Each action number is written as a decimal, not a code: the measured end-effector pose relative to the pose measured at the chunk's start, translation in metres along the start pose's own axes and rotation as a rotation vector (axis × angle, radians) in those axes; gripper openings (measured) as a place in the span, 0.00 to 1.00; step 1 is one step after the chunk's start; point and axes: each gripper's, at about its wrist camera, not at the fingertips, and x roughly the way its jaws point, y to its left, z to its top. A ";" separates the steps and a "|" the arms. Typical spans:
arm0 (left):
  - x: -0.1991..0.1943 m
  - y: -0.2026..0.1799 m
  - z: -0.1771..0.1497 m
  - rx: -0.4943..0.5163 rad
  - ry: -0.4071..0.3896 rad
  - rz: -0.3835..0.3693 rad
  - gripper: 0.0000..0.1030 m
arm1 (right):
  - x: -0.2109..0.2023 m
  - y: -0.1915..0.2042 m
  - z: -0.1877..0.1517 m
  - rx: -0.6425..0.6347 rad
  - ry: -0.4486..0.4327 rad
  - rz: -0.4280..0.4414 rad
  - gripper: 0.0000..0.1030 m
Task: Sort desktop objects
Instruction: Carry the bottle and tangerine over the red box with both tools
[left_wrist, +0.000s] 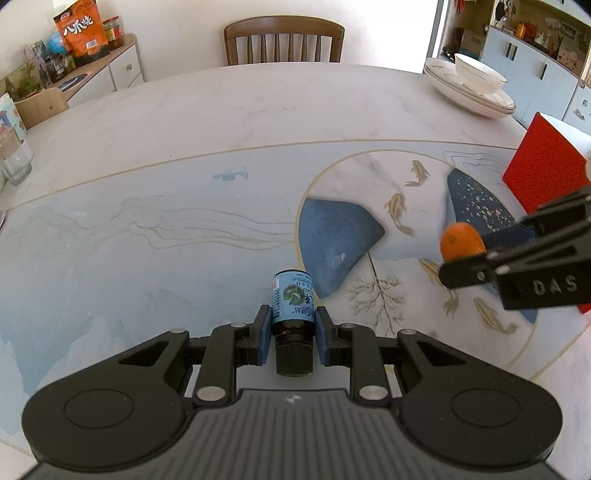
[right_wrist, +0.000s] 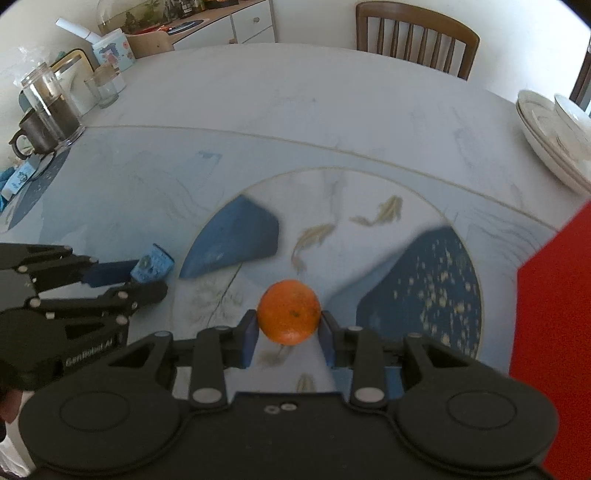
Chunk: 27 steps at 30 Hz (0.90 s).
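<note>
Marbled and painted with fish and blue shapes, the tabletop (left_wrist: 184, 122) fills both views, with a wooden chair (left_wrist: 283, 41) at its far edge and stacked white dishes (left_wrist: 469, 88) to the right. The left gripper (left_wrist: 293, 334) has its jaws closed on a small blue-labelled bottle (left_wrist: 293, 308), gripped near its black cap and lifted off the surface. The right gripper (right_wrist: 289, 334) clamps an orange (right_wrist: 289, 312) between its blue pads, held above the painted circle, near a red box (right_wrist: 554, 314) at the right.
</note>
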 end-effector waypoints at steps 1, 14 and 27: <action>-0.002 -0.001 -0.002 0.000 -0.001 0.000 0.23 | -0.002 0.000 -0.004 0.003 0.002 0.002 0.32; -0.031 -0.016 -0.011 -0.035 -0.002 -0.031 0.23 | -0.044 -0.014 -0.044 0.031 -0.024 -0.004 0.32; -0.076 -0.053 -0.007 0.006 -0.037 -0.061 0.23 | -0.105 -0.039 -0.061 0.055 -0.110 0.039 0.32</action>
